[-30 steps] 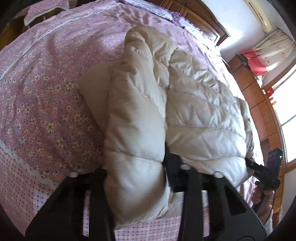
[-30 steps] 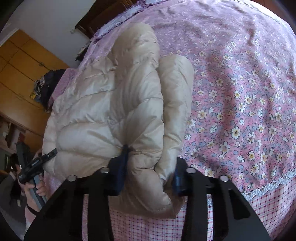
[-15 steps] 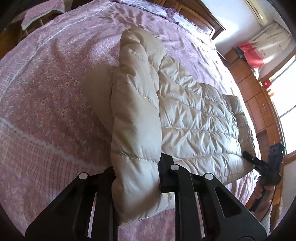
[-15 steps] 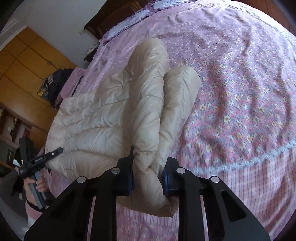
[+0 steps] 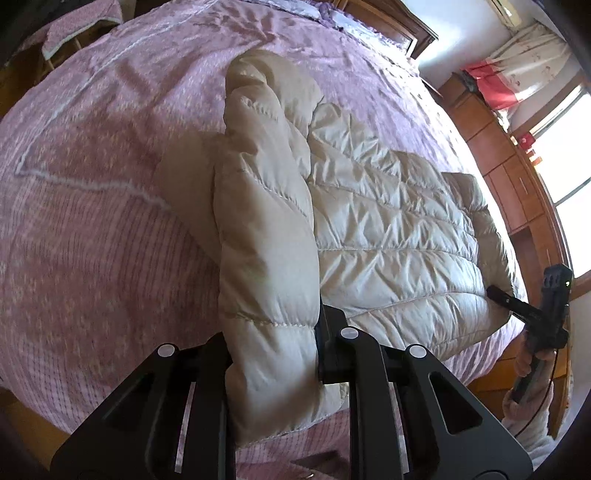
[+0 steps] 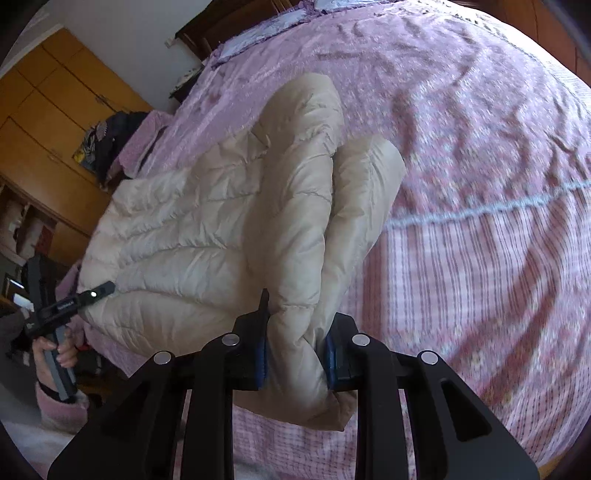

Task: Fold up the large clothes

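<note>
A cream quilted puffer jacket [image 5: 388,236] lies spread on a pink flowered bedspread [image 5: 92,184], its near edge raised off the bed. My left gripper [image 5: 273,347] is shut on the thick folded left side of the jacket, which bulges up between the black fingers. My right gripper [image 6: 295,354] is shut on the folded right side of the jacket [image 6: 177,236], blue pads pressed into the fabric. Each view shows the other gripper at the jacket's far corner: the right gripper [image 5: 517,310] and the left gripper [image 6: 85,299], each held in a hand.
The bedspread [image 6: 480,147] stretches far beyond the jacket to a wooden headboard [image 5: 388,18]. Orange wooden wardrobes [image 6: 44,110] and a dark heap of clothes [image 6: 107,144] stand on one side, wooden cabinets [image 5: 517,184], a window and a red-trimmed curtain [image 5: 517,74] on the other.
Both grippers closed tighter on the jacket's folded sides and pulled back and up from the bed. The jacket's near edge came with them, and more of the bed is in view.
</note>
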The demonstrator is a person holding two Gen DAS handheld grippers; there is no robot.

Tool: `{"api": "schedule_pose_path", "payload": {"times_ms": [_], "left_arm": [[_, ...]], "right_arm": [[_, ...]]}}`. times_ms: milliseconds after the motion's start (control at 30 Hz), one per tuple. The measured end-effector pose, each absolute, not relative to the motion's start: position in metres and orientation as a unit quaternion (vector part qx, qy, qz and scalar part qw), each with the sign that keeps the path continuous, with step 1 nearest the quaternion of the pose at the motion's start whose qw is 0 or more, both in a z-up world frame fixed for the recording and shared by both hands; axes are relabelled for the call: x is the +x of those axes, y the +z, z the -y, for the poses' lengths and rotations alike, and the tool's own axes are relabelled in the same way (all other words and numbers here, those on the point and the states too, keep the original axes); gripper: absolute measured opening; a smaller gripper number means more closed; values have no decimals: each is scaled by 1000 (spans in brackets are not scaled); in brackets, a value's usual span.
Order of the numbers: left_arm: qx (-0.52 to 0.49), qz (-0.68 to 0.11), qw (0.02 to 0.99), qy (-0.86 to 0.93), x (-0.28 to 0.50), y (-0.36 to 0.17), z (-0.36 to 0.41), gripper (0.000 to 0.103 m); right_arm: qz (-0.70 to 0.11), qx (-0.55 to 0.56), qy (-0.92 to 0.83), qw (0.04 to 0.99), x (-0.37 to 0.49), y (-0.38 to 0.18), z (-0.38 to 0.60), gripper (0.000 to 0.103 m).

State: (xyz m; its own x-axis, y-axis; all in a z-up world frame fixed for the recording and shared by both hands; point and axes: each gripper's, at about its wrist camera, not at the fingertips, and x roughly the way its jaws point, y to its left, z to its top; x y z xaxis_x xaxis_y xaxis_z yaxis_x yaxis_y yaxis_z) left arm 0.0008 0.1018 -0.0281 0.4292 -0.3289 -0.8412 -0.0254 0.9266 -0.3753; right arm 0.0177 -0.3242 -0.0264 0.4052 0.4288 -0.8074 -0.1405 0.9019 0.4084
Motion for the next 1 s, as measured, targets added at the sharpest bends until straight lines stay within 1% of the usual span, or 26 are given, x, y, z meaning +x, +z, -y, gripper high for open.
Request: {"api": "schedule_pose_path", "payload": {"times_ms": [67, 100, 133, 167, 200, 233, 267, 333, 400, 433, 533, 700, 833, 933, 1000], "left_arm": [[-165, -529, 827, -91, -1, -35, -102, 21], [-165, -531, 827, -90, -1, -37, -103, 22], [-164, -530, 827, -88, -2, -38, -103, 25], [-162, -529, 828, -85, -2, -38, -103, 30], [-160, -530, 829, -82, -2, -38, -103, 32], [-159, -531, 828, -79, -2, -38, -105, 36], [-157, -532, 828, -77, -3, -37, -105, 40], [-150, -533, 829, -79, -3, -34, -107, 43], [-140, -535, 830, -74, -3, -30, -108, 46], [-137, -536, 830, -72, -2, -27, -110, 47], [-119, -519, 844, -58, -1, -13, -112, 58], [-95, -480, 871, -42, 3, 11, -112, 58], [-81, -446, 890, -42, 16, 29, -96, 58], [-77, -434, 895, -67, 33, 29, -77, 58], [-69, -435, 895, -65, 49, 17, -66, 58]], "right_arm": [[-521, 136, 165, 826, 17, -35, 324, 25], [-523, 132, 160, 827, 16, -38, 323, 28], [-524, 124, 153, 829, 16, -41, 321, 33], [-525, 120, 146, 830, 14, -42, 320, 37], [-527, 118, 137, 831, 15, -43, 321, 43], [-529, 116, 131, 830, 15, -42, 322, 50], [-530, 114, 129, 830, 15, -40, 323, 52], [-531, 105, 122, 832, 16, -34, 325, 61], [-522, 87, 113, 841, 17, -23, 328, 66], [-516, 84, 109, 845, 18, -18, 331, 67], [-498, 80, 100, 858, 24, -2, 335, 68], [-455, 42, 103, 884, 36, 17, 315, 68], [-437, 3, 114, 892, 48, 18, 287, 68], [-438, -7, 113, 892, 63, 11, 273, 67], [-440, -14, 104, 892, 74, 1, 267, 67]]}}
